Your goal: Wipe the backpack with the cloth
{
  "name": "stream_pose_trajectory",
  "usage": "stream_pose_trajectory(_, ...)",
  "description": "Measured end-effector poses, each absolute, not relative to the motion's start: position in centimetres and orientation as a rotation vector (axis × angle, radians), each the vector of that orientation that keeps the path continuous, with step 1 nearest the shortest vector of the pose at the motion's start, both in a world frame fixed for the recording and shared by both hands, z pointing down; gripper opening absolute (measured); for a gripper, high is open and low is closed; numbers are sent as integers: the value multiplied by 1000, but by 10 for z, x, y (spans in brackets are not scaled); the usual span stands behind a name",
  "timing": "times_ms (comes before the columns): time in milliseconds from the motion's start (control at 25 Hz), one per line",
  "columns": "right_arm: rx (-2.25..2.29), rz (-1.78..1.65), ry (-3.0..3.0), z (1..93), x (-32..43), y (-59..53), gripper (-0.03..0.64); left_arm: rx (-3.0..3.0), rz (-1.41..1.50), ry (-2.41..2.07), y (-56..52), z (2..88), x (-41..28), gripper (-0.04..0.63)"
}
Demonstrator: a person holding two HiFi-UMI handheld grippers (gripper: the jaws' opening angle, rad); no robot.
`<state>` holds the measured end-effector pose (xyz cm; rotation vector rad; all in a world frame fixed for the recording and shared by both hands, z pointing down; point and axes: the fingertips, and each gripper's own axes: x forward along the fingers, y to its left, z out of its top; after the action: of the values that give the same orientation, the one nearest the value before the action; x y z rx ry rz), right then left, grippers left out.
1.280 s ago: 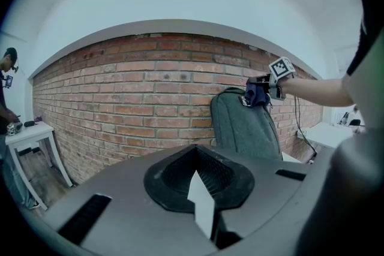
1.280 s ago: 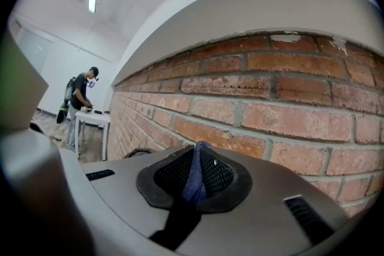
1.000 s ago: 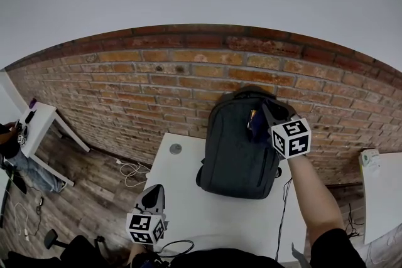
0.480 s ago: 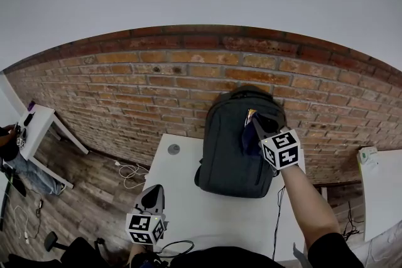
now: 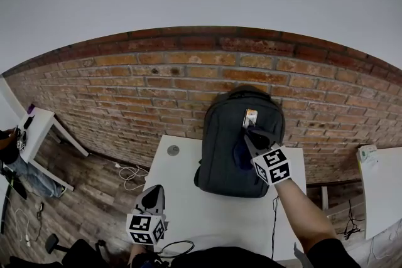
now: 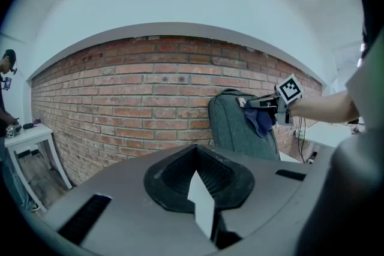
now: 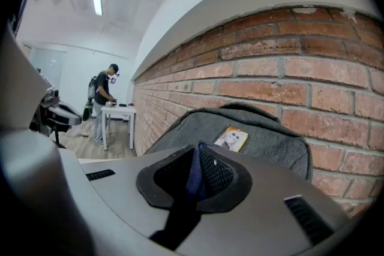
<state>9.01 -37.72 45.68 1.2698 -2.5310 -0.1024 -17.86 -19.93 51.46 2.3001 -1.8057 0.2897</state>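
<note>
A dark grey backpack (image 5: 223, 147) stands upright on the white table (image 5: 182, 204), leaning against the brick wall. Near its top is a small picture tag (image 5: 250, 117). My right gripper (image 5: 249, 134) is shut on a dark blue cloth (image 5: 240, 155), which hangs against the upper right of the backpack's front. In the right gripper view the cloth (image 7: 195, 174) fills the seam between the jaws, with the backpack (image 7: 270, 138) close ahead. My left gripper (image 5: 154, 192) hovers over the table's front left, far from the bag, jaws together around a thin white sliver (image 6: 201, 204).
A round cable hole (image 5: 175, 149) lies in the table left of the backpack. A black cable (image 5: 278, 223) hangs off the table's right side. A small white table (image 5: 39, 123) and a person stand far left. Another white surface (image 5: 380, 191) sits right.
My right gripper has slid down and left over the backpack's front, dragging the blue cloth with it. The left gripper has stayed put.
</note>
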Motion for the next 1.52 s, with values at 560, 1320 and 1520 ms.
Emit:
stream_pose_trajectory(560, 1156, -17, -2569, 521, 71, -312, 29, 2300, 296, -1788, -201, 518, -174, -3)
stream_pose_trajectory(1320, 1002, 194, -2540, 618, 57, -234, 29, 2310, 299, -1790, -201, 515, -174, -3)
stream_pose_trajectory(1520, 924, 247, -2482, 659, 55, -222, 29, 2321, 307, -1783, -202, 513, -171, -3)
